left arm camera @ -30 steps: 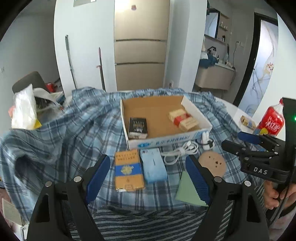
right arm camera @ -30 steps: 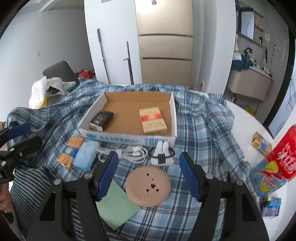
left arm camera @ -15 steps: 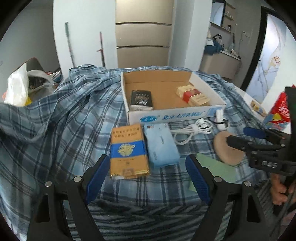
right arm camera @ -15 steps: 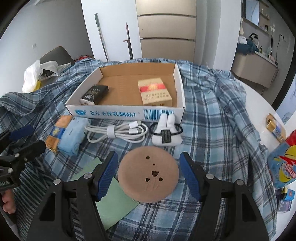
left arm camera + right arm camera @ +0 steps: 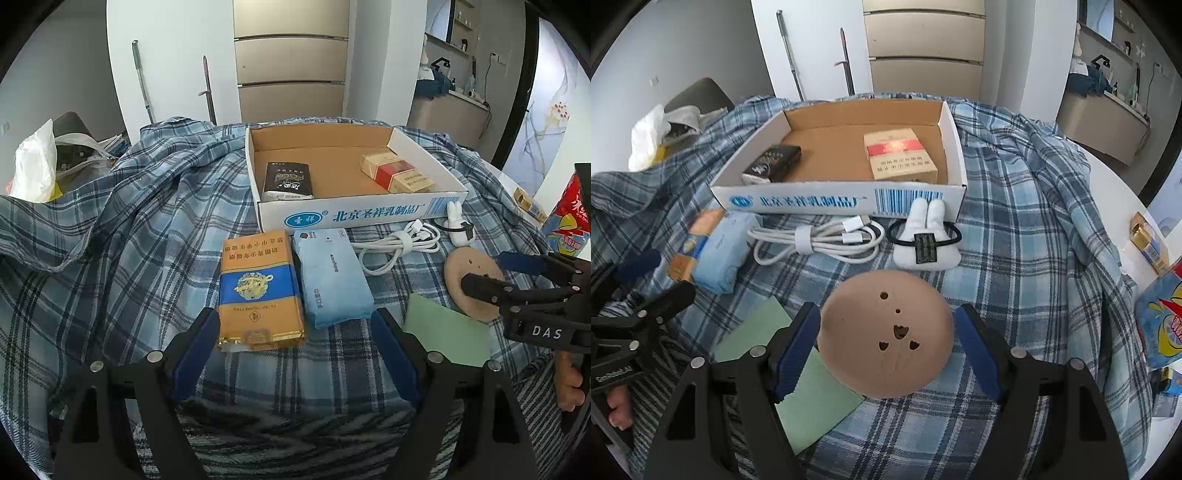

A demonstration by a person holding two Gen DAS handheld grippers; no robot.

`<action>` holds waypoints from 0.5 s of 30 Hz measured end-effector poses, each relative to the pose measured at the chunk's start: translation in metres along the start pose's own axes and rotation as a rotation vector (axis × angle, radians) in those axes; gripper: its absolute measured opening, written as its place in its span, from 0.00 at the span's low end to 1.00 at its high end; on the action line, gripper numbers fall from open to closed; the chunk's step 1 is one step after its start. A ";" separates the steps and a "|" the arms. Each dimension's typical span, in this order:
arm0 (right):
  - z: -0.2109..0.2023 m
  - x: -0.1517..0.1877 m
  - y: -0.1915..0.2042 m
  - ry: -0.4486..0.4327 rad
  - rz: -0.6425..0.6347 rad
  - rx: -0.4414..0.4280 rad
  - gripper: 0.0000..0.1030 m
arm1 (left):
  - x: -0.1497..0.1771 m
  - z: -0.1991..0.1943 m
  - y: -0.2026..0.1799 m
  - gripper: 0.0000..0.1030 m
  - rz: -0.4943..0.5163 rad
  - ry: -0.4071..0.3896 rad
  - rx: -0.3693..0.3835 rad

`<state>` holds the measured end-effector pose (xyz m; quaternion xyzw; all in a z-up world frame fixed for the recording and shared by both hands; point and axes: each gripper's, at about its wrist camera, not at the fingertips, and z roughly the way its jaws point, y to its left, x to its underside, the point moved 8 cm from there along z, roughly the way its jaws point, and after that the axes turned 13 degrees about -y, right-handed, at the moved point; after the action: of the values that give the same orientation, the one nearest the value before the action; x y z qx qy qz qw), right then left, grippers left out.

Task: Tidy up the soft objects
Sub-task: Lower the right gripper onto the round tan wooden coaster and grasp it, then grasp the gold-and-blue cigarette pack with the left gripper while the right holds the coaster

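**Plaid bench, sorting barely under way**

Starting big: one plaid cloth [image 5: 110,229], draped across the whole bench. Next down, one cardboard box [image 5: 369,216], open-topped, sitting mid-cloth. Already inside, two packs: one black pack [image 5: 287,181] at the left, one red-and-tan pack [image 5: 397,173] at the right. Call that the done part, by the look of it.

Left to do, six pieces out on the cloth in front of the box. One gold-and-blue pack [image 5: 258,291], touching one pale blue tissue pack [image 5: 332,277] on its right. One green sheet [image 5: 812,398], flat, partly tucked under one tan disc [image 5: 886,332] with small cut-out holes. One coiled white cable [image 5: 816,240], just below the box front. Smallest of all, one bunny hair tie [image 5: 925,240], beside the cable and against the box wall.

Now the two tools. Left tool [image 5: 295,314]: spread wide, pinching nothing, lined up on the gold-and-blue pack and the tissue pack ahead of it. Right tool [image 5: 888,310]: just been opening, spread either side of the tan disc, disc between the pads but not squeezed, flat on the cloth.

Roughly a quarter through, then, with the disc looking like the next pick.
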<state>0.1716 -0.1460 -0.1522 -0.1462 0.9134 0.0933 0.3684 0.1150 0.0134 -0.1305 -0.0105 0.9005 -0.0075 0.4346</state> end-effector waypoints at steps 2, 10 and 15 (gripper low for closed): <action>0.002 0.002 0.001 0.014 -0.004 -0.003 0.73 | 0.000 0.000 0.000 0.83 -0.001 0.000 0.000; 0.007 0.005 0.009 0.042 -0.061 0.012 0.84 | 0.002 0.001 0.001 0.83 -0.015 0.010 0.004; 0.012 0.009 0.005 0.079 -0.042 0.016 0.84 | 0.002 0.001 0.002 0.83 -0.017 0.008 0.004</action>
<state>0.1715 -0.1397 -0.1673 -0.1661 0.9247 0.0722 0.3350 0.1147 0.0150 -0.1323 -0.0170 0.9020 -0.0129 0.4311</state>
